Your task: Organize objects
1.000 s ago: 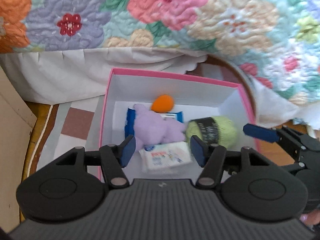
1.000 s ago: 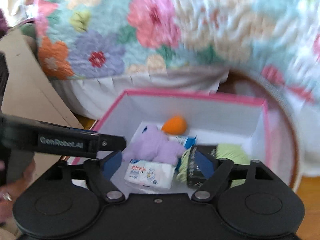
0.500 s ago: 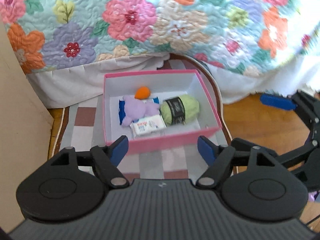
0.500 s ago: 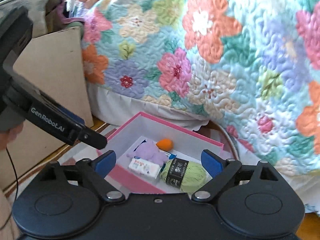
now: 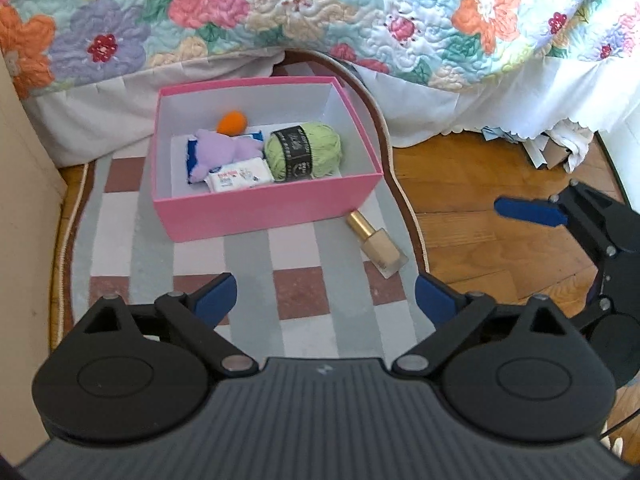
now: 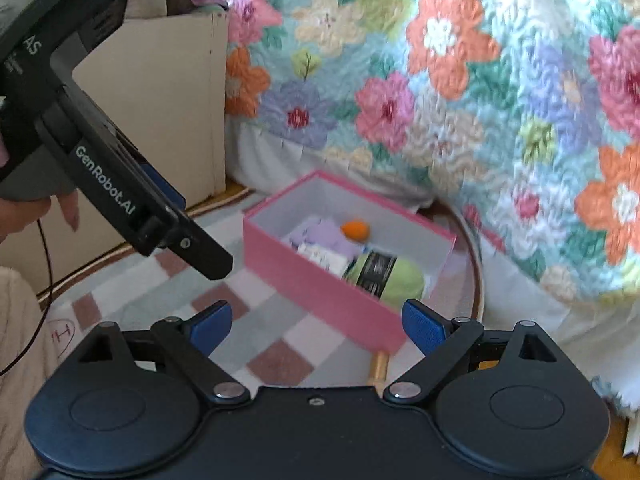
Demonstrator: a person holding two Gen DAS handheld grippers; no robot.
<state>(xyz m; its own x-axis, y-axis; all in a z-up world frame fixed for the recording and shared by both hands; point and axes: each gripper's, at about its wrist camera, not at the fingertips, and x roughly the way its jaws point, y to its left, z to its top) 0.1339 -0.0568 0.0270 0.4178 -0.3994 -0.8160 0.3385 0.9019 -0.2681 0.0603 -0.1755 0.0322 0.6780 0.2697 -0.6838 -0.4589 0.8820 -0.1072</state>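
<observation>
Left tongs point(image 5: 325, 296) opening, empty, above gold-capped beige bottle point(image 5: 376, 245) beside pink box point(image 5: 264, 204).

Domestic bedroom, floor level. A bed occupies the background, covered by a quilted floral bedspread point(image 5: 304, 12) in pastel blue with pink, orange and lilac flowers, above a white bed skirt point(image 5: 120, 104) that hangs to the floor. The floor is wooden parquet point(image 5: 480, 208), partly covered by a checked rug point(image 5: 304, 292) in grey, white and brown with a corded border. A plain beige furniture panel point(image 6: 160, 92) stands beside the bed. Household items confirm the setting: a pink storage box point(image 5: 264, 208) holding a skein of green yarn point(image 5: 304, 152), and a foundation bottle point(image 5: 374, 242) lying on the rug.
</observation>
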